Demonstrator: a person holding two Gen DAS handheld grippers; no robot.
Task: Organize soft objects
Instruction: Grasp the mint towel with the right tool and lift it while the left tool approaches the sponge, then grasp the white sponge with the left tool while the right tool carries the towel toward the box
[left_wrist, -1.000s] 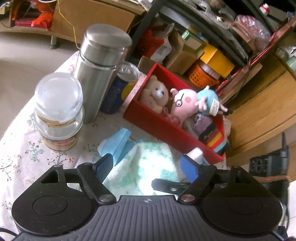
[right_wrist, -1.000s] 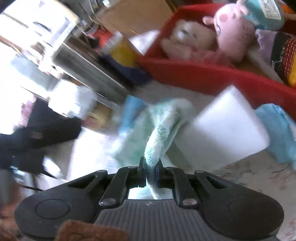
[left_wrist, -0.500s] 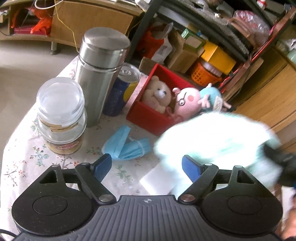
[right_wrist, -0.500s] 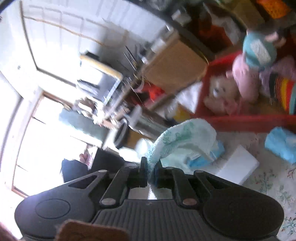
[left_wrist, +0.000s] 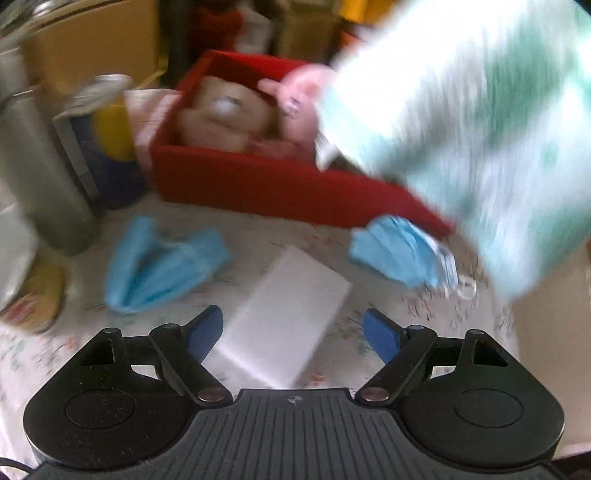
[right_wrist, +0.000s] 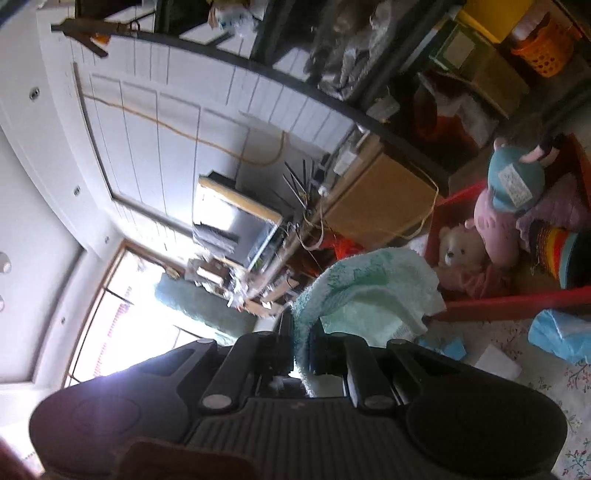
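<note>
While my right gripper (right_wrist: 301, 350) clamped the green towel (right_wrist: 369, 295) at frame centre, only the left view showed my left gripper (left_wrist: 293, 332) gaping, empty, over the white sponge (left_wrist: 284, 317). There the towel blurred the upper right, hiding part of the red box (left_wrist: 258, 184); blue masks (left_wrist: 162, 262) flanked the sponge.

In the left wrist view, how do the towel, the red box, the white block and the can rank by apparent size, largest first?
1. Towel, though it hangs nearest the camera, which inflates it.
2. Red box.
3. White block.
4. Can.

green towel (right_wrist: 373, 295) lifted off table, now hanging from right gripper (right_wrist: 301, 354) beside red box (left_wrist: 266, 184); white sponge (left_wrist: 284, 325) uncovered between left gripper (left_wrist: 293, 332) fingers.
</note>
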